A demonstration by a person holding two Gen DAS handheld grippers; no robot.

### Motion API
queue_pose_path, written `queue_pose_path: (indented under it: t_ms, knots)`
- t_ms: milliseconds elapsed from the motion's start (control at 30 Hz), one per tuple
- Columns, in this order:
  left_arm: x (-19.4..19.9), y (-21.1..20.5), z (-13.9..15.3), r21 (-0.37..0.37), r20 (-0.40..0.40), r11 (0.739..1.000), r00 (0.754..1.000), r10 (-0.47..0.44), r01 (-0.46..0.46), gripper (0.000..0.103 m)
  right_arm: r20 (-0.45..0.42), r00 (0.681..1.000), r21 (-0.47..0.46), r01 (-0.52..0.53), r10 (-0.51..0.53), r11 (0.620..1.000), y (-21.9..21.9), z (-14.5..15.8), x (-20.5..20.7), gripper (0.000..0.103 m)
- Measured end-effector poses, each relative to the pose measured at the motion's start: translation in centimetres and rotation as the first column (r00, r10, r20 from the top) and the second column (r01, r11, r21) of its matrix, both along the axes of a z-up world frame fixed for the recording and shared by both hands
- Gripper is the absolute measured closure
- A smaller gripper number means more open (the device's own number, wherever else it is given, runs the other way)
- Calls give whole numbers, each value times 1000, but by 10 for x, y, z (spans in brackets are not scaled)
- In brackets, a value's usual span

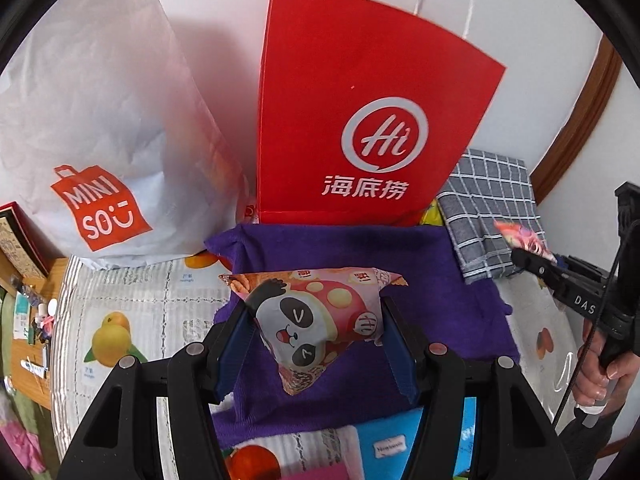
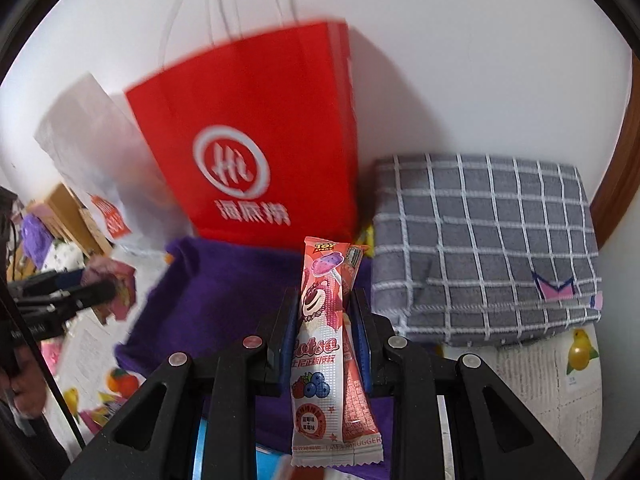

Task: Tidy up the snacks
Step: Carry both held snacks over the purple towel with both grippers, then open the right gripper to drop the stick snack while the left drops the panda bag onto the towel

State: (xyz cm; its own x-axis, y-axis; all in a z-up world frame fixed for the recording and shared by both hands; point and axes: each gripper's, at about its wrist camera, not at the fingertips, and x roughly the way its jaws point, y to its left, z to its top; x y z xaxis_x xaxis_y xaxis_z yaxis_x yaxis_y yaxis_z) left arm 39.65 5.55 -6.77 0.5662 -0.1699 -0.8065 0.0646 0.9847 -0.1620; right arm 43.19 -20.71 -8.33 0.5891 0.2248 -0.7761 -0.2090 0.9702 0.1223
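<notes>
At twelve o'clock from your left gripper (image 1: 316, 344) stands the red paper bag (image 1: 360, 112), with the white shopping bag (image 1: 96, 128) at ten and the grey checked cloth (image 1: 488, 208) at two. Beneath lies the purple towel (image 1: 440, 280). Your left fingers clamp the panda snack packet (image 1: 316, 320) over that towel. Your right gripper (image 2: 326, 340) is closed tight on the tall pink snack stick (image 2: 320, 344), upright before the red bag.
</notes>
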Motion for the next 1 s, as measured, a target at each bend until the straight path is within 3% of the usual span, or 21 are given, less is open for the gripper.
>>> queue_pose_path:
  t_ms: [533,1000]
  knots:
    - [38,15,-47,1,-90,1000,996,-2,2,44,-201,979,-62,-43,30,997,29,-79,33,77]
    - [58,6,-73,-10,-130,1000,991,6,-8,43,-242,970,-69,-18,0,997,33,-98,42,76]
